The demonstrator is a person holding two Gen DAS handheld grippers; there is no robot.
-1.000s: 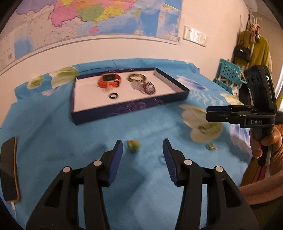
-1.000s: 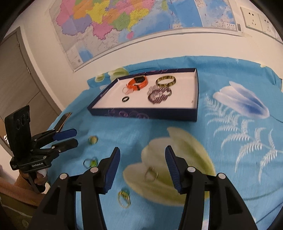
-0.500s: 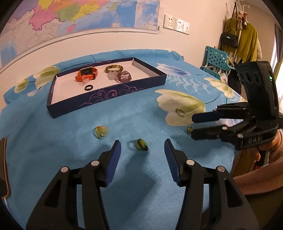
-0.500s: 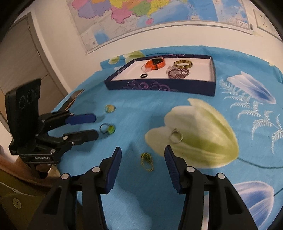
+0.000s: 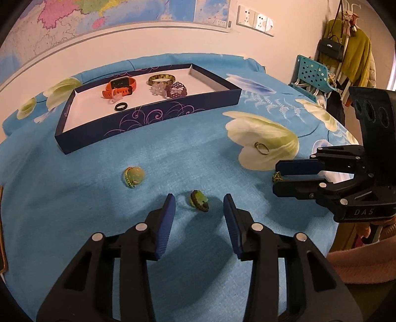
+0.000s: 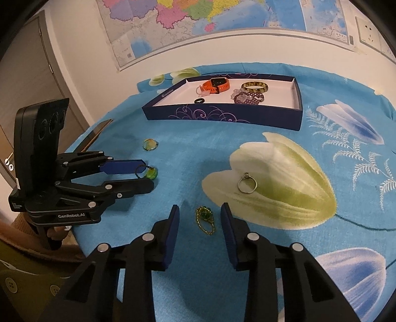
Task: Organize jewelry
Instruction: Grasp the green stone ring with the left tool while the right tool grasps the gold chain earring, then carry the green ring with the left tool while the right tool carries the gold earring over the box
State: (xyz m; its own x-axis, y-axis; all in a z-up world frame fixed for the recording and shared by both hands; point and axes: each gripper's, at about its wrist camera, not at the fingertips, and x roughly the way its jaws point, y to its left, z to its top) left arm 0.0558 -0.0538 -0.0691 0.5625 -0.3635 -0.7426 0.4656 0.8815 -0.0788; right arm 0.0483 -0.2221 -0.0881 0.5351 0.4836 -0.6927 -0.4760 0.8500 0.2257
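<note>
1. While my left gripper (image 5: 199,210) hovers low over the blue floral cloth (image 5: 173,153), its fingers stand apart with a green-stone ring (image 5: 198,200) lying on the cloth between the tips, untouched.
2. My right gripper (image 6: 200,220) is spread the same way, its fingers either side of a beaded green-and-gold ring (image 6: 205,219) at the lower centre of the right wrist view.
3. A pale green bead ring (image 5: 133,176) sits left of centre in the left wrist view, apart from both grippers.
4. A thin silver ring (image 6: 247,184) rests on the printed white tulip, right of centre in the right wrist view.
5. The navy tray (image 5: 148,119) stands on the surface toward the top of both views, holding an orange watch (image 5: 120,87), a gold bangle (image 5: 162,79), a dark purple bead bracelet (image 5: 176,90), a clear bead bracelet (image 5: 158,89) and a black ring (image 5: 121,107).
6. A wall map (image 6: 198,22) hangs behind the tray.
</note>
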